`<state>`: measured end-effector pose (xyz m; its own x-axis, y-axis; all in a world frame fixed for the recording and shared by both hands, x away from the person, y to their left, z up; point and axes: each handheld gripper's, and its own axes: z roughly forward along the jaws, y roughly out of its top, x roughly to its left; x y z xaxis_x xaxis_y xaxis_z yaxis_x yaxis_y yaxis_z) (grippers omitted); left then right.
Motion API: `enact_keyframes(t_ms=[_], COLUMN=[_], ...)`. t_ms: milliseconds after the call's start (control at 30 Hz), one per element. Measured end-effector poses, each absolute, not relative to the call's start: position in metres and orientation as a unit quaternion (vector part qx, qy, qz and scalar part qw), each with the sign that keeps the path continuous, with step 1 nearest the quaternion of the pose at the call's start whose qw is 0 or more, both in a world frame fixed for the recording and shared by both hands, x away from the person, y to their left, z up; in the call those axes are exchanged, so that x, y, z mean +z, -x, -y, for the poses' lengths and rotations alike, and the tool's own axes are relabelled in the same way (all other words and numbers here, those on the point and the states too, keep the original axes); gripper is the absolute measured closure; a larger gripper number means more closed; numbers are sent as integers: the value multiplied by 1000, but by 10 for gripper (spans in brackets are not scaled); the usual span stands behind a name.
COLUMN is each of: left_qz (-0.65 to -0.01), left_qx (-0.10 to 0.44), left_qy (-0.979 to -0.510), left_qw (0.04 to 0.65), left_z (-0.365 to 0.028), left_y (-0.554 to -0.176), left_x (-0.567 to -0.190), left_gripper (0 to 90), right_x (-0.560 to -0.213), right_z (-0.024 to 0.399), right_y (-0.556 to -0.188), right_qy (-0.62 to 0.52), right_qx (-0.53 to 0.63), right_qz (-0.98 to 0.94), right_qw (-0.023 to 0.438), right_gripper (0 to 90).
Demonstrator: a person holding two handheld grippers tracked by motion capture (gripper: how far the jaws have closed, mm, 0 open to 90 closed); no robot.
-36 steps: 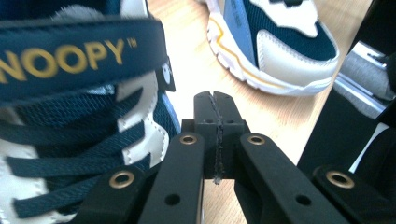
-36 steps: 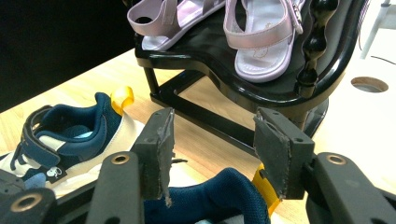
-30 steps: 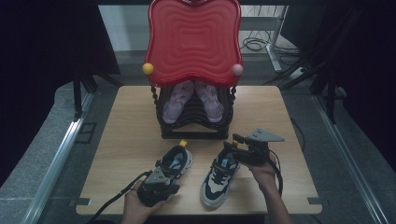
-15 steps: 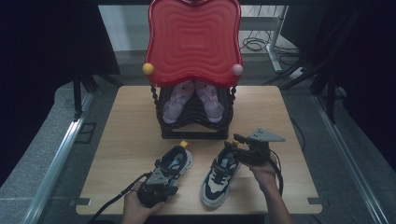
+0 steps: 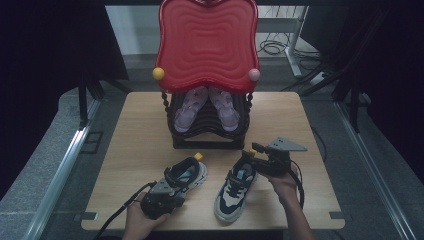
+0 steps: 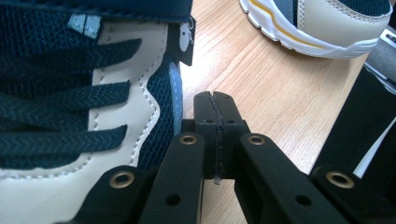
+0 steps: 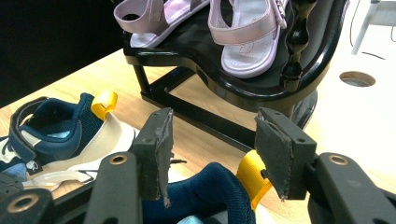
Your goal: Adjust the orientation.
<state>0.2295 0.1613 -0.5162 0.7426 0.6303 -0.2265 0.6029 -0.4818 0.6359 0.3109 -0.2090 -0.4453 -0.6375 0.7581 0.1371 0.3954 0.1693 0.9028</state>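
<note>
Two navy-and-cream sneakers lie on the wooden table (image 5: pixel 130 150). My left gripper (image 5: pixel 170 191) (image 6: pixel 215 99) is shut and empty. It rests at the toe end of the left sneaker (image 5: pixel 186 173), alongside its laced upper (image 6: pixel 70 98). My right gripper (image 5: pixel 253 152) (image 7: pixel 219 151) is open. Its pads straddle the heel of the right sneaker (image 5: pixel 235 186) (image 7: pixel 210 193) without touching it. That heel's yellow pull tab (image 7: pixel 252 179) sits just under the right-hand pad. The left sneaker (image 7: pixel 65 135) lies farther off in the right gripper view.
A black shoe rack (image 5: pixel 207 137) with a red wavy top (image 5: pixel 207 42) stands at the table's back middle and holds a pair of pink sandals (image 7: pixel 243 37). Its base sits close behind both sneakers. Bare wood lies left and right of the rack.
</note>
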Motion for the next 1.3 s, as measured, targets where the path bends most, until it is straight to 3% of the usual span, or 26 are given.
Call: enact_keyframes(t_ms=[1300], left_qz=[-402], left_qx=[1], left_qy=[-842], left_qw=[359], left_z=[-202], left_y=[-244], left_x=[-519], left_gripper=[900], right_x=[-448], right_z=[209], right_y=[-312], right_qy=[-391], right_qx=[511], right_qz=[-745], right_qw=[178], right_gripper=[467])
